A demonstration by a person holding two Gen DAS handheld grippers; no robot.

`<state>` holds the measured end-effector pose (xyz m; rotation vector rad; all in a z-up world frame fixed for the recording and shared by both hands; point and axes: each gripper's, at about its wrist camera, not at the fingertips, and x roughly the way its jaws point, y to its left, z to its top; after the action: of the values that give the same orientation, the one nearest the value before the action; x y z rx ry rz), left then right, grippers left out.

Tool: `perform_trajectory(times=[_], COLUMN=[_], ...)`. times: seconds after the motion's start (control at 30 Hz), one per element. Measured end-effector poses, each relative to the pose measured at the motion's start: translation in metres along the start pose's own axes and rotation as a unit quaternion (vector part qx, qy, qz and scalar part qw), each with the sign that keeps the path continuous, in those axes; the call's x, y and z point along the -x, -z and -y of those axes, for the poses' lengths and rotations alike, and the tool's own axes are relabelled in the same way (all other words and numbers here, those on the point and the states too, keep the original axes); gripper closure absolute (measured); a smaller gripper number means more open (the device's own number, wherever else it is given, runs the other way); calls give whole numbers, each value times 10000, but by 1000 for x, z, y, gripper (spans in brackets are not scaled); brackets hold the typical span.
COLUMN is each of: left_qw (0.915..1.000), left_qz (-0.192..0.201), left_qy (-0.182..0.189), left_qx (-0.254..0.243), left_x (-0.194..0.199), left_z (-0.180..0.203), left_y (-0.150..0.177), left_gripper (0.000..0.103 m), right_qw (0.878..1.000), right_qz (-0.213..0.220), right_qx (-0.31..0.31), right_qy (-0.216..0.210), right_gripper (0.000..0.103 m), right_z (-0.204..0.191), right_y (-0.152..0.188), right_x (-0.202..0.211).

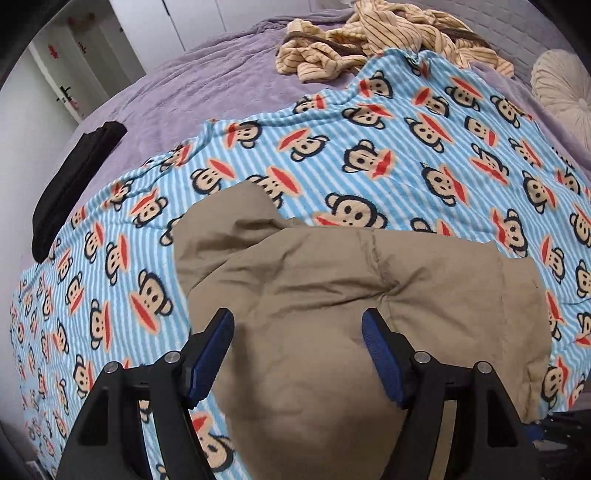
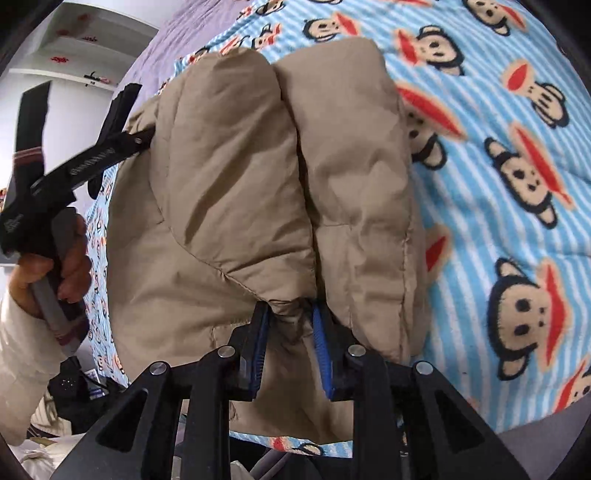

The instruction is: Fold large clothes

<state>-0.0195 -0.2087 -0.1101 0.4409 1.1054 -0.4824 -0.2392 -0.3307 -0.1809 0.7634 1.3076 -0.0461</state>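
We are folding a tan padded jacket [image 1: 369, 295] lying on a monkey-print blanket [image 1: 369, 155] over the purple bedspread [image 1: 207, 74]. Our right gripper [image 2: 290, 314] is pinching a fold of it; our left gripper [image 1: 297, 328] is hovering wide above it. A striped garment [image 1: 388, 33] is sitting heaped beyond the blanket, a black cloth [image 1: 77, 184] off to the left.

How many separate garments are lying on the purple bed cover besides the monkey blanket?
3: the tan puffy jacket nearest, a folded black garment left, and a yellow striped heap far, possibly several.
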Motion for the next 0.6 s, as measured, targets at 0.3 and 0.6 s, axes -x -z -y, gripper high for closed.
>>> perform_trajectory(times=[0.3,0.6], left_qw=[9960,9945], left_qz=[-414,-570], left_qy=[196,303], left_qx=[769,823], left_x=[33,37], left_z=[-45,-61], left_y=[61,97], left_gripper=[0,0], right_qw=[9995,9972], right_qz=[-153,1], right_qx=[103,88], right_qy=[247,739], right_gripper=[76,75], right_z=[-10,-31], right_y=[-9,-3], right_x=[-14,-22])
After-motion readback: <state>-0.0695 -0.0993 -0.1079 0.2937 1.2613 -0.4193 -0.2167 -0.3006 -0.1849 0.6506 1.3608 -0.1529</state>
